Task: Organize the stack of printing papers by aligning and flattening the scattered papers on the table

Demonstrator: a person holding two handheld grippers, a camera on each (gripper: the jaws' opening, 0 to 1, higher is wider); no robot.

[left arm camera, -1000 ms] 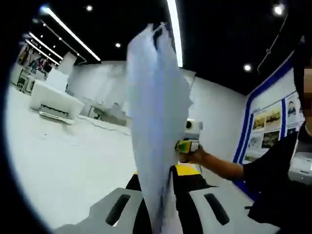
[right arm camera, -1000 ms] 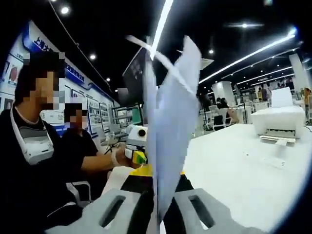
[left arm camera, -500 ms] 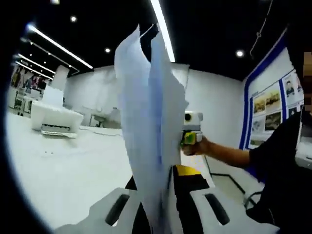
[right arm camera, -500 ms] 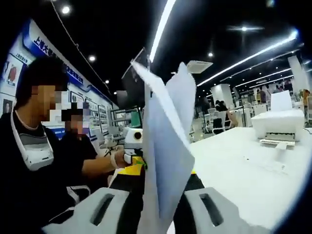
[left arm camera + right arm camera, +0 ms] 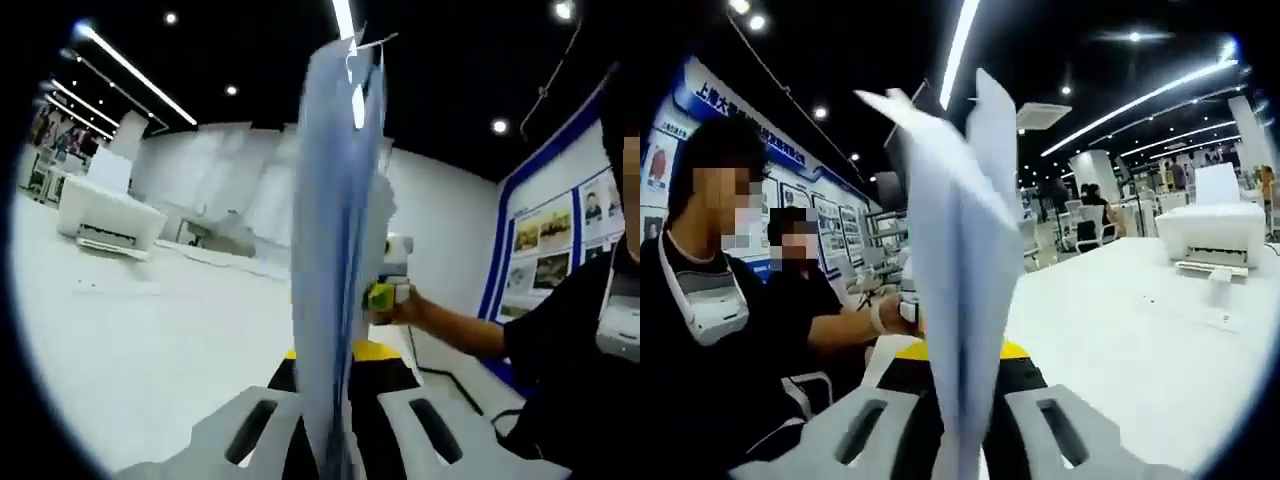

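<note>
A stack of white printing papers (image 5: 335,250) stands upright, seen nearly edge-on, above the white table (image 5: 150,340). My left gripper (image 5: 335,452) is shut on its lower edge, one grey jaw on each side. Beyond the sheets, the right gripper (image 5: 388,292), with a yellow-green part, is held by a hand. In the right gripper view the same papers (image 5: 960,260) fan slightly at the top, and my right gripper (image 5: 958,445) is shut on their bottom edge. A hand (image 5: 890,318) shows just left of the sheets; the papers hide what it holds.
A white printer (image 5: 105,215) sits far back on the table (image 5: 1120,340), also visible as the printer (image 5: 1215,235) at right. A person in black (image 5: 570,360) stands close by. Two people (image 5: 710,330) are beside the table. Blue-framed wall posters (image 5: 545,250) line one side.
The fanned sheets have closed together and now stand more edge-on in the left gripper view. Both grippers keep their hold; the views have shifted slightly.
</note>
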